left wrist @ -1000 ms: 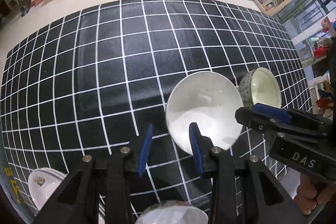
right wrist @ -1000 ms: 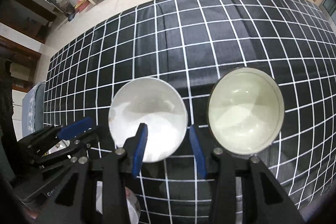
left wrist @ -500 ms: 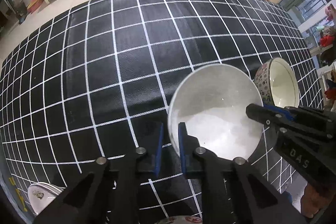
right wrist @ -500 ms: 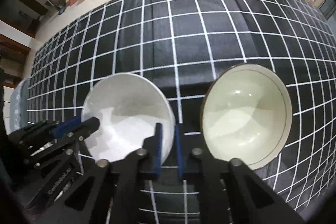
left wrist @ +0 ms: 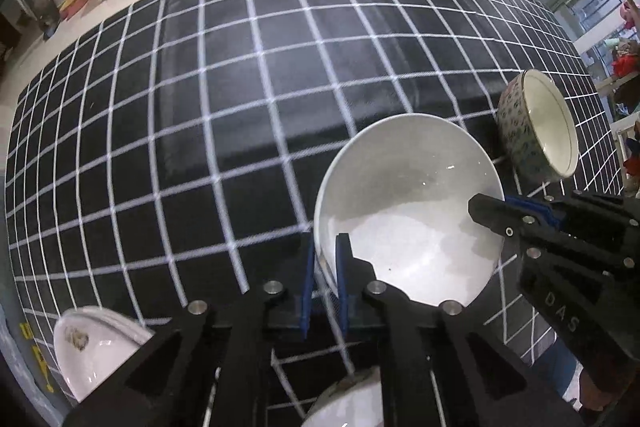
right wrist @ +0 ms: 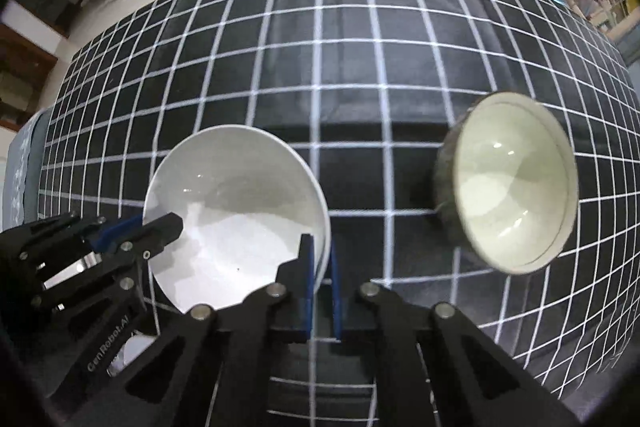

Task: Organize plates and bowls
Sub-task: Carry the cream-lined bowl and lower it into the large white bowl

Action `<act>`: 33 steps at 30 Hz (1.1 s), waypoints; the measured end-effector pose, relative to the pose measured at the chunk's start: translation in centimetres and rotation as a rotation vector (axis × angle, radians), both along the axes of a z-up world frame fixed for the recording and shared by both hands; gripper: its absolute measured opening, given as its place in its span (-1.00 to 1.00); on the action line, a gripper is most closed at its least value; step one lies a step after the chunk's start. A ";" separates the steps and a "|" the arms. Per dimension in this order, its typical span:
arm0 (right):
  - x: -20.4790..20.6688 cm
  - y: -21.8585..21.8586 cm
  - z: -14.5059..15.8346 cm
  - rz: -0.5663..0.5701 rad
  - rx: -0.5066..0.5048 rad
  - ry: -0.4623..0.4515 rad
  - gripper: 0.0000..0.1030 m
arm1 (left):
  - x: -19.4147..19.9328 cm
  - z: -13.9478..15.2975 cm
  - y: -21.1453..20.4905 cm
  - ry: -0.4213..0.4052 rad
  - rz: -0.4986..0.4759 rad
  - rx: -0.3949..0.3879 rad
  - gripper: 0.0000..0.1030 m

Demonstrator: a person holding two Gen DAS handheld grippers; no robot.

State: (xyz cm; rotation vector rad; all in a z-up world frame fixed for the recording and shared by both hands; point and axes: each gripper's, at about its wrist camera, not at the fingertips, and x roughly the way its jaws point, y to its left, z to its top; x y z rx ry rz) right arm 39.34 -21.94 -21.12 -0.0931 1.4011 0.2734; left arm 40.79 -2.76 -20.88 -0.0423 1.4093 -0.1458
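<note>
A black tablecloth with a white grid (left wrist: 248, 99) covers the whole table, and over its near right part sits a plain, glossy white ceramic bowl (left wrist: 408, 219), wide and shallow. The left gripper (left wrist: 323, 259) is clamped on its left rim and the right gripper (right wrist: 320, 263) on its right rim (blue pads either side of the wall). To its right, apart, sits a smaller cream-lined bowl with a speckled outside (left wrist: 536, 127).

Through my left wrist camera I read "DAS" in pale letters on the black body of my right gripper (left wrist: 516, 223). Through my right wrist camera, "CenRobot.AI" runs along the black body of my left gripper (right wrist: 160, 227). I can read no other lettering anywhere.
</note>
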 end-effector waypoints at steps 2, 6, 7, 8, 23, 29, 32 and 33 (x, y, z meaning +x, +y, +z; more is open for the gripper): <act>-0.8 0.7 0.1 0.015 -0.003 0.002 -0.80 | -0.9 -0.1 0.6 0.005 0.011 0.001 -0.83; -3.1 2.4 0.2 0.038 -0.010 0.007 -0.80 | -2.5 -0.5 1.5 0.011 0.028 0.007 -0.83; -3.6 2.8 0.3 0.044 -0.013 0.004 -0.80 | -2.9 -0.5 1.7 0.008 0.032 0.007 -0.83; -4.3 3.4 0.3 0.050 -0.018 -0.002 -0.80 | -3.2 -0.7 1.9 0.007 0.035 0.004 -0.82; -6.0 7.5 0.4 -0.007 0.004 0.011 -0.81 | -4.2 0.2 5.3 0.010 0.100 -0.035 -0.82; -6.6 8.2 3.8 -0.009 0.009 -0.040 -0.81 | -4.7 3.2 5.8 -0.035 0.104 -0.017 -0.82; -7.6 8.6 5.9 -0.009 0.021 -0.071 -0.81 | -5.6 5.0 5.9 -0.062 0.107 -0.014 -0.82; -8.1 8.7 6.7 -0.004 0.018 -0.085 -0.81 | -5.9 5.5 5.9 -0.068 0.109 -0.017 -0.82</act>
